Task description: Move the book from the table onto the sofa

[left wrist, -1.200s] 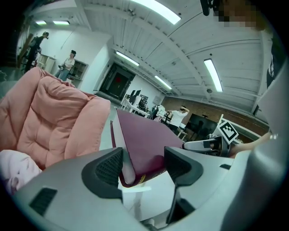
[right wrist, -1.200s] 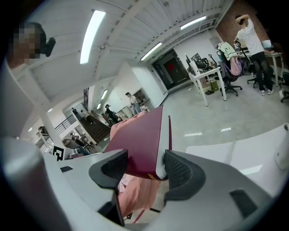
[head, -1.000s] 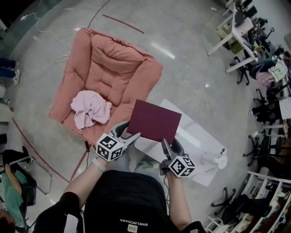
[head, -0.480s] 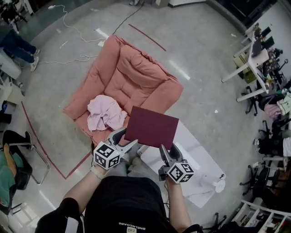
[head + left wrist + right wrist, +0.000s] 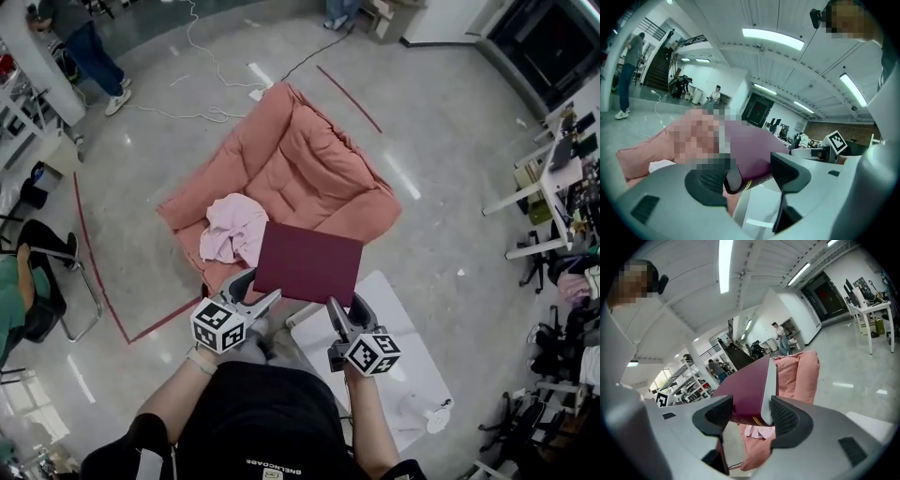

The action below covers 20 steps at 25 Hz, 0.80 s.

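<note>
Compared with a moment earlier, the sofa [image 5: 300, 159] now lies more toward the middle of the head view. The book [image 5: 307, 262] has come with me to the sofa's front corner, while the table [image 5: 403, 356] has dropped back, away from the sofa on the right side.

The sofa is wide and soft, with a deep seat that is mostly free. The book is off the table and in the air; its far edge seems to cover the sofa's near arm and its near edge points away from the sofa. On the seat, at the sofa's left front, lies a crumpled pink cloth [image 5: 232, 230].

The left gripper [image 5: 261, 289] is closed over the book's near left corner, and its own view shows that corner pinched between the two jaws. The right gripper [image 5: 345, 311] is clamped on the near right edge, with the cover pressed between both pads.

To do this step well, I think I should carry the book further in over the seat, toward the sofa's back cushion and to the side of the cloth, keeping both grippers at one height so the cover does not twist. I would lower it flat until the cushion takes the weight, and only then open both jaws together. If I release too near the sofa's front edge, the book may slide off.
</note>
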### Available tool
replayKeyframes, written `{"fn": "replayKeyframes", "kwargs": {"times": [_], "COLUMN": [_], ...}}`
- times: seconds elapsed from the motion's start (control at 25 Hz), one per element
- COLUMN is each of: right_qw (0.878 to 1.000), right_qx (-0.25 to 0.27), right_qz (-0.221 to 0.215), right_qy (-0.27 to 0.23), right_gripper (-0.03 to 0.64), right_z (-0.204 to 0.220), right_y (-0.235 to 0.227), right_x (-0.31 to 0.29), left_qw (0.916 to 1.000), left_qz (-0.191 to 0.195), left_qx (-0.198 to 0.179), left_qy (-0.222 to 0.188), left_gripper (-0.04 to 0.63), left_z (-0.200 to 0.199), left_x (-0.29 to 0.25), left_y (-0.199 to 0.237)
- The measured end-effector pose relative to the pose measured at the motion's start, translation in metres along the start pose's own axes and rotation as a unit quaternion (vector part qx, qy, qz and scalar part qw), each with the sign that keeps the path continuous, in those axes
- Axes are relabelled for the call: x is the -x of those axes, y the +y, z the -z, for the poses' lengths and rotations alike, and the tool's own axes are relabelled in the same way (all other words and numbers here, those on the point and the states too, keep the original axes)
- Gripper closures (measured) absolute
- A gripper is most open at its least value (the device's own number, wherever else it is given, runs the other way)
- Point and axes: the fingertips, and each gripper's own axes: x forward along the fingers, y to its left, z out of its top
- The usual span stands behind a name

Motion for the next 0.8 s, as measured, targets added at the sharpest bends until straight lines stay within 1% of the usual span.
{"fn": "replayKeyframes", "kwargs": {"times": [0.12, 0.4, 0.6, 0.8], "right_qw": [1.0, 0.998, 0.997, 0.997], "right_qx": [0.007, 0.015, 0.024, 0.032], "right_qz": [-0.023, -0.055, -0.067, -0.069], "right_qy": [0.003, 0.011, 0.018, 0.02], "right_gripper": [0.345, 0.345, 0.345, 0.345], "right_z": [-0.006, -0.005, -0.002, -0.005], "right_y": [0.003, 0.012, 0.022, 0.032], "right_x": [-0.003, -0.009, -0.019, -0.035], "left_qw": [0.9997, 0.9981, 0.9972, 0.9969], "left_qz": [-0.02, -0.053, -0.063, -0.063], "left_qx": [0.0, 0.004, 0.004, 0.006], "left_qy": [-0.013, -0.03, -0.04, -0.046], "left_gripper": [0.305, 0.305, 0.305, 0.305], "left_z": [-0.003, -0.003, -0.003, -0.009], "left_x": [0.007, 0.022, 0.032, 0.036], "left_y": [-0.003, -0.002, 0.007, 0.024]}}
